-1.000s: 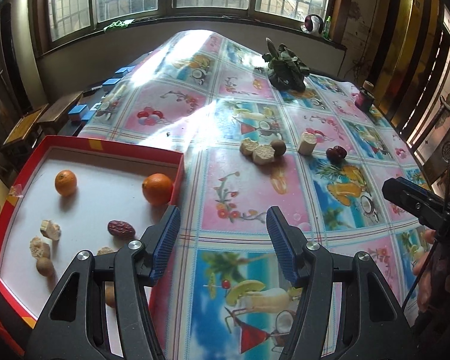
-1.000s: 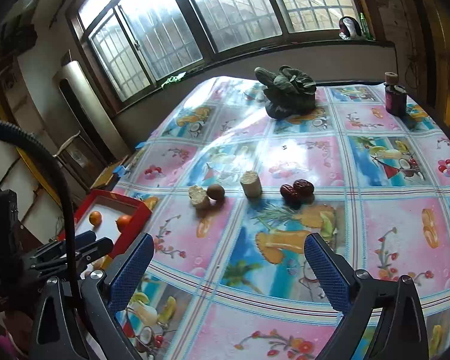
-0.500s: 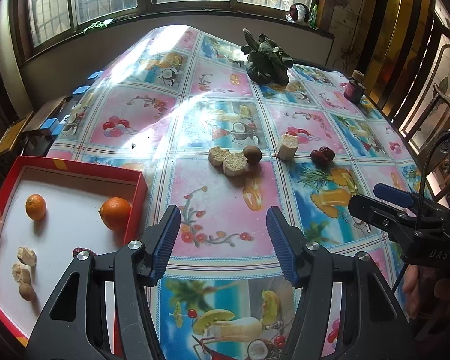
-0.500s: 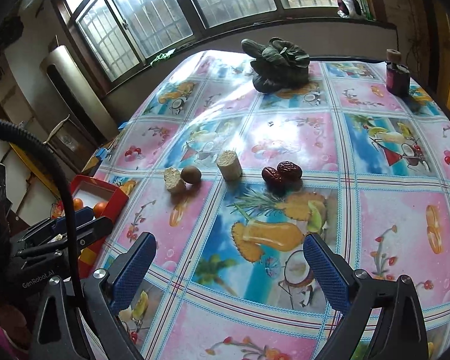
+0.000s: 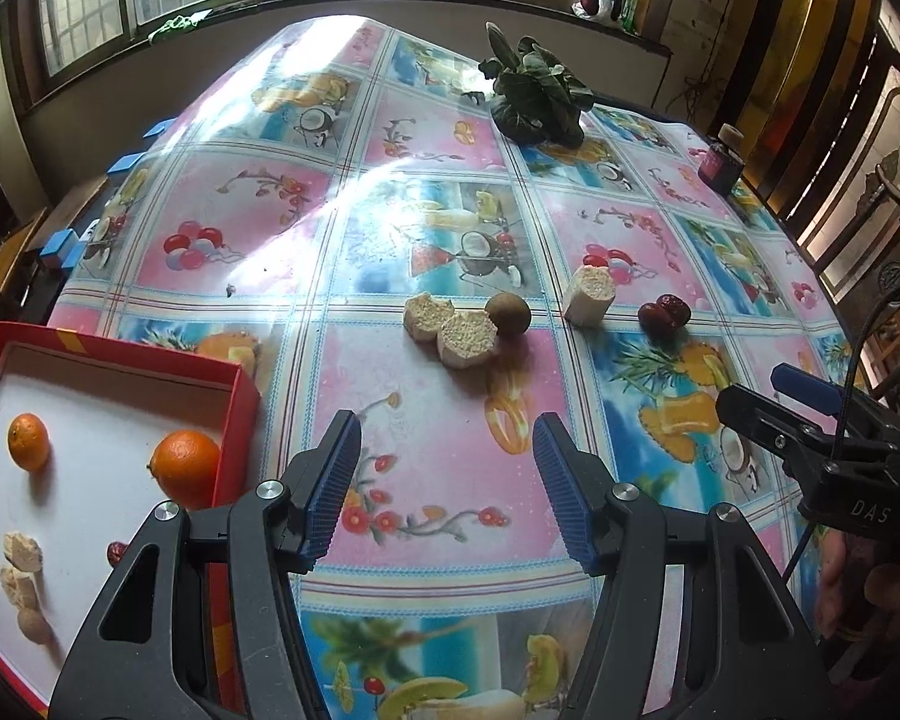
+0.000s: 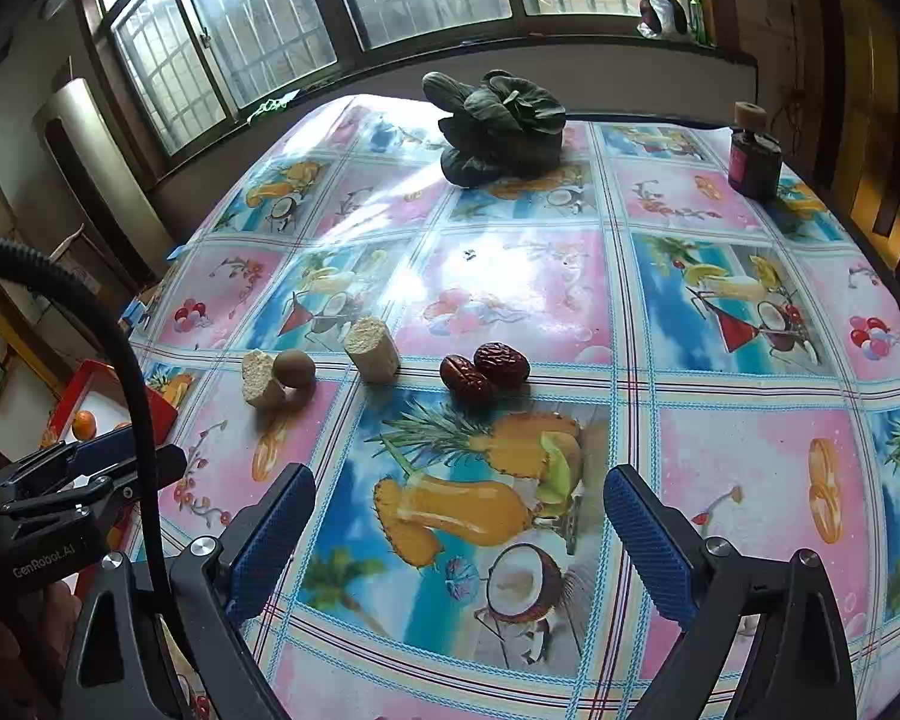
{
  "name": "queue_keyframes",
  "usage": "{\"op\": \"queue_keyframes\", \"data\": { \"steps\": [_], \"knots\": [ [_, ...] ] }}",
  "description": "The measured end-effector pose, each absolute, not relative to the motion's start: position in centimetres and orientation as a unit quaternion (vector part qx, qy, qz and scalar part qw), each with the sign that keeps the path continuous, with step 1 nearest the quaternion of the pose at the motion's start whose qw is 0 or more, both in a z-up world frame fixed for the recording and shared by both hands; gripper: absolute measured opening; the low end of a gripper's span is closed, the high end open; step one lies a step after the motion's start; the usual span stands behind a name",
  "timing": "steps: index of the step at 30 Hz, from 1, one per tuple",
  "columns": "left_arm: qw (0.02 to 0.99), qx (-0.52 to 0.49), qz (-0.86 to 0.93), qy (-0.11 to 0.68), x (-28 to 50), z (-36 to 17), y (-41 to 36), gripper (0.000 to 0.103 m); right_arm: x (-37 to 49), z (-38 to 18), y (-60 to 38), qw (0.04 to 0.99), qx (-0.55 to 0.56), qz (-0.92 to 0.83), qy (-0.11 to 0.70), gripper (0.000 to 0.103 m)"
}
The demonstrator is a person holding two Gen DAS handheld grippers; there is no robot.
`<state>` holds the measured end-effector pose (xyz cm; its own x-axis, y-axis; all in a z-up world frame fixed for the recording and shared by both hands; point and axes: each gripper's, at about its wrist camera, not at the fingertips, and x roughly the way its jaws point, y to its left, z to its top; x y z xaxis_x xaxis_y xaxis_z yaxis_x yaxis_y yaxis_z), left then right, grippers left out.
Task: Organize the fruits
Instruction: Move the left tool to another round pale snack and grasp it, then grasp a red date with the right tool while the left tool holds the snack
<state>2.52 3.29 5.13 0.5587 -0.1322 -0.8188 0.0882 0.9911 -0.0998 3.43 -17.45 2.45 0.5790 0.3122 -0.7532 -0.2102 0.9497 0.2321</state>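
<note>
On the patterned tablecloth lie two pale cut chunks (image 5: 450, 330), a brown kiwi-like fruit (image 5: 508, 313), a pale cylinder piece (image 5: 589, 295) and two red dates (image 5: 663, 315); the dates also show in the right wrist view (image 6: 485, 371). A red tray (image 5: 234, 414) at the left holds two oranges (image 5: 185, 468), pale pieces and a date. My left gripper (image 5: 447, 480) is open and empty, short of the chunks. My right gripper (image 6: 459, 516) is open and empty, short of the dates.
A dark leafy vegetable (image 5: 534, 99) sits at the table's far side. A dark red jar (image 5: 720, 159) stands at the far right. Chairs and dark wooden furniture stand beyond the right edge. Windows line the back wall.
Both grippers have moved forward and rightward over the table toward the loose fruit. The red tray has slid to the left of the left view. Both stay open.
</note>
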Motion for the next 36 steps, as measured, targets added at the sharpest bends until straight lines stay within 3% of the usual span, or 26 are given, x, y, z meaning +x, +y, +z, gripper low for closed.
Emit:
{"op": "queue_keyframes", "data": {
  "steps": [13,15,20,32,36],
  "knots": [
    [0.869,-0.008,-0.065,0.491,7.4,2.7,1.8,0.06,3.8,1.8,-17.9,0.886,0.056,0.151,0.434,0.092],
    [0.869,-0.005,-0.061,0.491,8.0,2.4,1.7,0.056,3.8,1.7,-17.7,0.886,0.048,0.154,0.435,0.088],
    [0.869,0.0,-0.06,0.491,8.5,1.7,1.7,0.028,3.5,1.7,-17.2,0.892,0.025,0.155,0.424,0.086],
    [0.869,0.0,-0.087,0.487,5.7,2.5,1.6,0.028,4.9,1.8,-16.7,0.899,-0.007,0.15,0.411,0.083],
    [0.869,-0.002,-0.094,0.485,4.5,3.1,1.7,0.028,6.5,1.7,-16.6,0.899,-0.022,0.133,0.416,0.069]
  ]
}}
